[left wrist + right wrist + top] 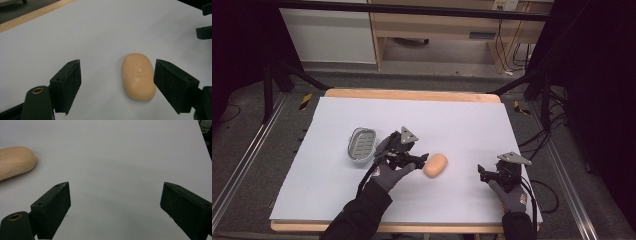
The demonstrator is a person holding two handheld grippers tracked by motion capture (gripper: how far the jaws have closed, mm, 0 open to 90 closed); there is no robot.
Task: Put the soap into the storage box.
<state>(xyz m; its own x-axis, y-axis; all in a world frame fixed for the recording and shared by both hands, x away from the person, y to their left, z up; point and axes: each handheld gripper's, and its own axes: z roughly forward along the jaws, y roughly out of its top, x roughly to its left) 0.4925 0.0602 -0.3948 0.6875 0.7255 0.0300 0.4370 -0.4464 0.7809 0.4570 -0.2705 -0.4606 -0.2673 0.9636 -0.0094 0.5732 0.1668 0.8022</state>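
A peach-coloured oval soap bar (435, 165) lies flat on the white table sheet (452, 125), a little right of centre. My left gripper (419, 159) is low at the bar's left side. In the left gripper view the soap bar (138, 76) lies between the jaws of the left gripper (117, 68), close to the right-hand jaw and well clear of the other. Those jaws are open and do not press on it. My right gripper (482, 172) rests near the table's right edge, open, with nothing between its jaws. In the right gripper view the soap bar (15, 161) shows left of my right gripper (115, 193).
A small metal soap dish (362, 143) with a ribbed base sits left of the left hand. The table's wooden edge (412, 94) runs along the far side. The other gripper's black jaws (205, 30) show at the upper right of the left gripper view.
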